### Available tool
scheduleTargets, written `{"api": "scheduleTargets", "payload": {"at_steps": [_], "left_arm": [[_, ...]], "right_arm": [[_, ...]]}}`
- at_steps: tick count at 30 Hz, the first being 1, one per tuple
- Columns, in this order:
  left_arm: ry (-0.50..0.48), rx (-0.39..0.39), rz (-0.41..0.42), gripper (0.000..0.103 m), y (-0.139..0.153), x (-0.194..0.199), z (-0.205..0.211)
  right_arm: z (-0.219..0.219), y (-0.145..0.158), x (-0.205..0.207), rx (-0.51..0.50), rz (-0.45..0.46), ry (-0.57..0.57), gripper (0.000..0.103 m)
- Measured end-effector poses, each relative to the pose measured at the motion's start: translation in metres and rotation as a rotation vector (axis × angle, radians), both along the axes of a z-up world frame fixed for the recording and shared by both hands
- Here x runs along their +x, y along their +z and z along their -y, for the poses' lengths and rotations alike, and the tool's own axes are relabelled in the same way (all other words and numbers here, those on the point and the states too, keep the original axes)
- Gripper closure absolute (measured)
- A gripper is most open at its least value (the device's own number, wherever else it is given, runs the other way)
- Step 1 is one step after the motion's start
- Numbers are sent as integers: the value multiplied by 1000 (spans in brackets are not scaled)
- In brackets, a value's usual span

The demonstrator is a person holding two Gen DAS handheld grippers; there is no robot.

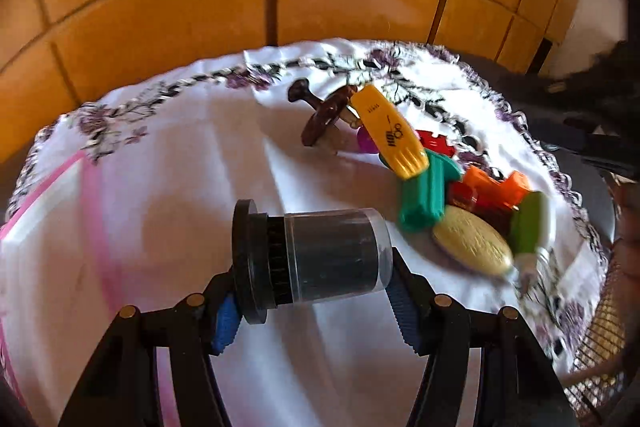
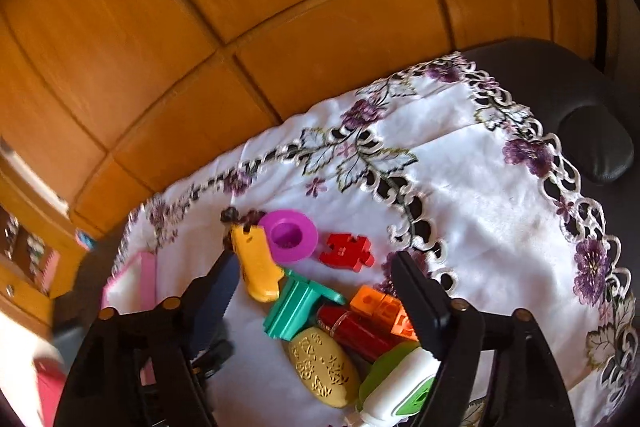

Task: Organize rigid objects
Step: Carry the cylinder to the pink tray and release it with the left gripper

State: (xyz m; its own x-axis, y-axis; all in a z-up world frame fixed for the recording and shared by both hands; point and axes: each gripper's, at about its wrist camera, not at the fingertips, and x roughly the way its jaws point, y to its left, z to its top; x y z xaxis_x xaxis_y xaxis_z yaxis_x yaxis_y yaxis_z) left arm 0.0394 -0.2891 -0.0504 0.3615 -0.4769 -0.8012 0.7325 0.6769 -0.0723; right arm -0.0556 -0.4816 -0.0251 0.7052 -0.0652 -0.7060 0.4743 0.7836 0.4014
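Crosswise at lower centre, the black canister [image 1: 316,261] sits clamped between the left gripper [image 1: 316,311] jaws; right gripper [image 2: 316,303] jaws gape apart.

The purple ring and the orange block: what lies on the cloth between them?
In the right wrist view, a red puzzle piece lies between the purple ring and the orange block.
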Motion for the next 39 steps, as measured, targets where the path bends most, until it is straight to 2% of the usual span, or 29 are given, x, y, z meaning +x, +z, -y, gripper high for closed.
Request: {"api": "scheduleTargets", "payload": {"at_steps": [7, 12, 15, 16, 18, 19, 21, 25, 27, 31, 39], "left_arm": [[34, -74, 37, 39, 24, -27, -51], [110, -127, 19, 39, 33, -26, -94], [166, -158, 26, 39, 40, -24, -122], [179, -163, 28, 39, 41, -23, -129], [216, -179, 35, 39, 45, -20, -150], [233, -183, 39, 39, 46, -19, -159], [271, -193, 45, 39, 46, -16, -179], [345, -203, 29, 39, 41, -9, -210], [386, -211, 0, 39, 37, -3, -223], [452, -219, -55, 39, 29, 10, -246], [491, -176, -59, 39, 27, 53, -247]], "right_arm": [[-51, -8, 38, -194, -133, 169, 25], [-69, -24, 77, -319, -229, 218, 28], [-70, -38, 95, -360, -293, 225, 51], [-69, -41, 97, -363, -296, 221, 67], [-69, -36, 92, -385, -274, 204, 71], [-70, -30, 86, -388, -253, 205, 78], [-75, -21, 78, -374, -217, 227, 78], [-92, -19, 60, -294, -174, 370, 78], [-106, -27, 55, -279, -191, 456, 78], [-134, -48, 55, -330, -262, 559, 78], [-139, -60, 60, -352, -304, 566, 78]]}}
